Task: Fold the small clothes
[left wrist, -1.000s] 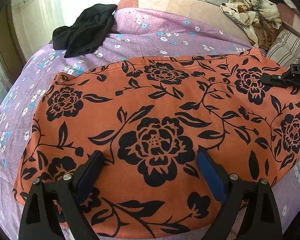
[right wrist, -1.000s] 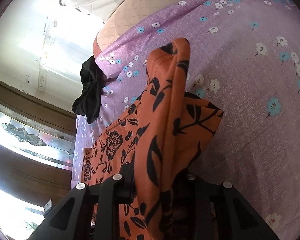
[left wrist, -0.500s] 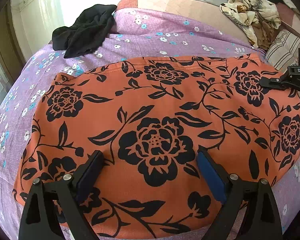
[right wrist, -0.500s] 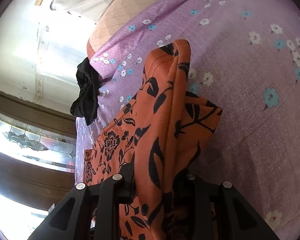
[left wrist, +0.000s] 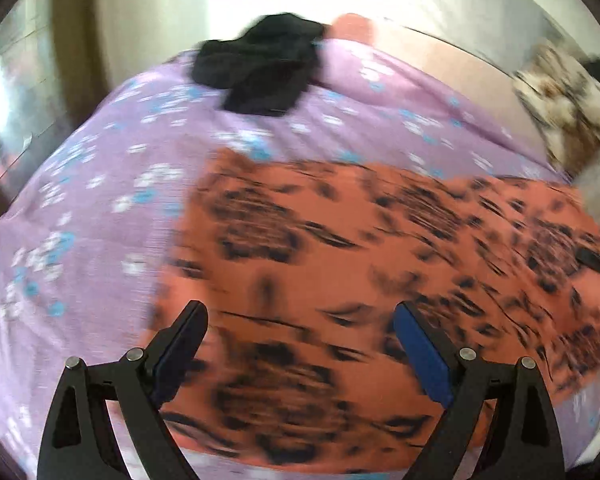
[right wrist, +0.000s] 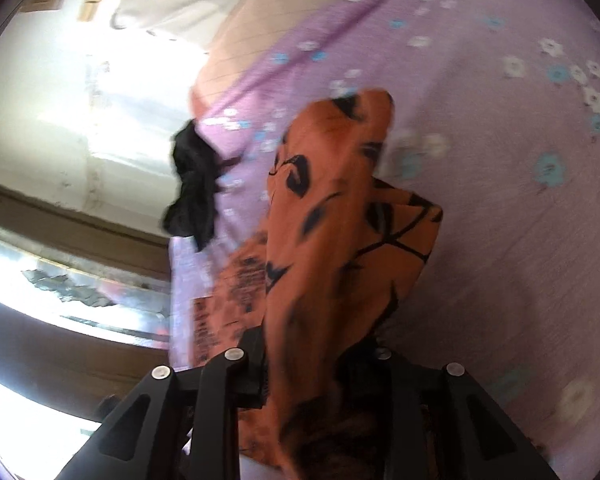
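An orange garment with black flowers (left wrist: 340,264) lies spread on the purple flowered bedsheet (left wrist: 100,184), blurred by motion. My left gripper (left wrist: 300,344) hovers over its near left part, jaws wide apart with blue pads, nothing between them. In the right wrist view my right gripper (right wrist: 320,360) is shut on a bunched corner of the same orange garment (right wrist: 340,216), which rises in a fold above the sheet (right wrist: 500,200). The pads are hidden by the cloth. The right gripper's dark tip (left wrist: 596,260) shows at the garment's right edge in the left wrist view.
A black garment (left wrist: 264,68) lies crumpled at the far side of the bed, seen too as a black garment (right wrist: 192,184) in the right wrist view. A beige patterned cloth pile (left wrist: 560,100) sits at the far right. A bright window and walls stand beyond the bed.
The left gripper has swung left and risen, so more purple sheet shows at the left and the picture blurs. The right gripper lifted slightly, still gripping the orange fold.
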### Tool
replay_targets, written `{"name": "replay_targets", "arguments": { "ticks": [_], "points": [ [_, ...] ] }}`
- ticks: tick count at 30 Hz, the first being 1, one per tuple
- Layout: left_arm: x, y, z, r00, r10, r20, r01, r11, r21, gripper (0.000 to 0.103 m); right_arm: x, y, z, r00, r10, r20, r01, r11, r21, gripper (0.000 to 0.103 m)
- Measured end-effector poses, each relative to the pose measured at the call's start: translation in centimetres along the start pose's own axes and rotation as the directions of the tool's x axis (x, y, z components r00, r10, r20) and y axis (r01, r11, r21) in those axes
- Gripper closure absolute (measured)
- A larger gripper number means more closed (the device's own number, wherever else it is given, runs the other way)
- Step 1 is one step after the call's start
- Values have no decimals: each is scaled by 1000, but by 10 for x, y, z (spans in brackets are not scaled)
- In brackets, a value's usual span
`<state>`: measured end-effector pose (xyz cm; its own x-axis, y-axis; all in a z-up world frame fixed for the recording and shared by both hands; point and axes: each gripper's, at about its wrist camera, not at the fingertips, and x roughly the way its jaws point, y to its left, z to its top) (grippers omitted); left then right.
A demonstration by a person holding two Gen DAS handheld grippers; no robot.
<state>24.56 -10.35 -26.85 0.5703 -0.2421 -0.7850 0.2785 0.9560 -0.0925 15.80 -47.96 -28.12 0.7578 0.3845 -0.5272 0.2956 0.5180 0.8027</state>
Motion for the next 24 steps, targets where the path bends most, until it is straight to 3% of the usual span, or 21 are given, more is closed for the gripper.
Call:
{"name": "replay_targets", "arguments": {
  "ticks": [4, 7, 11, 15, 16, 18, 19, 21, 22, 24],
  "points": [
    [-11, 57, 18, 993, 112, 29, -107, 984, -140, 9, 20, 46, -18, 995, 99, -25, -98, 994, 42, 75],
    [-17, 99, 24, 980, 195, 26, -184, 954, -238, 9, 52, 84, -29, 990, 124, -64, -120, 991, 63, 75],
    [-27, 144, 25, 971, 238, 24, -217, 920, -325, 9, 105, 127, -45, 982, 149, -115, -134, 982, 130, 75],
    [-33, 161, 23, 966, 257, 35, -231, 914, -334, 9, 167, 146, -65, 980, 159, -119, -121, 954, 274, 75],
    [-33, 163, 23, 966, 256, 35, -230, 914, -335, 9, 185, 146, -71, 980, 159, -116, -114, 938, 328, 70],
    [-33, 171, 22, 967, 254, 35, -227, 913, -340, 9, 206, 137, -81, 976, 187, -108, -126, 899, 419, 44],
    [-34, 175, 21, 966, 255, 36, -228, 912, -341, 9, 217, 134, -87, 966, 237, -100, -165, 871, 463, 26],
    [-36, 179, 21, 964, 262, 41, -233, 911, -339, 9, 234, 132, -96, 933, 336, -133, -227, 832, 507, 25],
    [-37, 182, 20, 963, 265, 46, -235, 911, -339, 9, 236, 135, -98, 922, 351, -163, -232, 838, 494, 25],
    [-40, 184, 20, 965, 257, 55, -223, 913, -342, 9, 226, 143, -98, 925, 332, -186, -233, 881, 413, 25]
  ]
}}
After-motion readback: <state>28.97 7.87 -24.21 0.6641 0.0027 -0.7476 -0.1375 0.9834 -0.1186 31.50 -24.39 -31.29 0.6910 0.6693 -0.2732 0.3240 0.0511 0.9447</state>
